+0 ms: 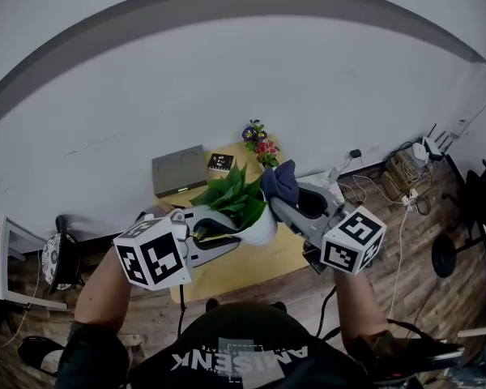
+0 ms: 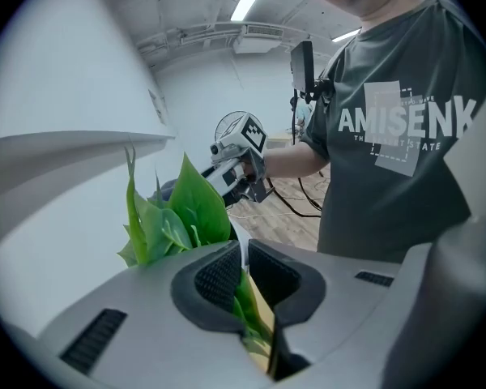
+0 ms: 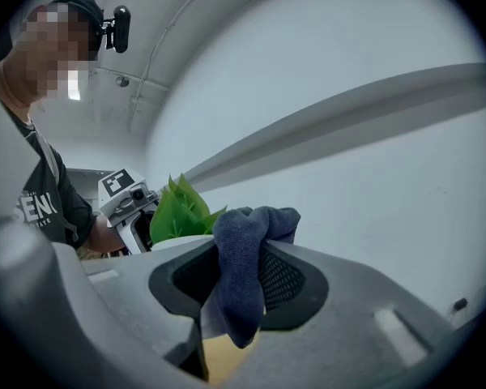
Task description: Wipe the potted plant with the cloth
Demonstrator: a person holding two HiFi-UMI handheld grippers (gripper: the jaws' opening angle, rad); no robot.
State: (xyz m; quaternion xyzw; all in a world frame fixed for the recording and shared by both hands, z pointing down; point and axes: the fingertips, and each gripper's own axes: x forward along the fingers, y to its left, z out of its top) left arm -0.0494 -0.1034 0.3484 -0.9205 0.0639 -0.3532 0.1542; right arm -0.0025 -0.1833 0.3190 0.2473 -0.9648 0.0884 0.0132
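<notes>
Gripping white pot [image 1: 263, 229] by rim, a leaf caught too, in near-closed left gripper [image 2: 245, 259] to steady potted plant [image 1: 236, 201] over yellow table [image 1: 259, 267] near edge. Pinching cloth [image 3: 247, 225] in right gripper [image 3: 240, 275], bunched end beside leaves, set for wiping.

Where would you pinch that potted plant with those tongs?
Probably the white pot by its thin rim, coming from the side with the rim between the pads, as the left tongs do now. The rim is stiff and narrow enough, while the leaves are soft and fan out above it.
</notes>
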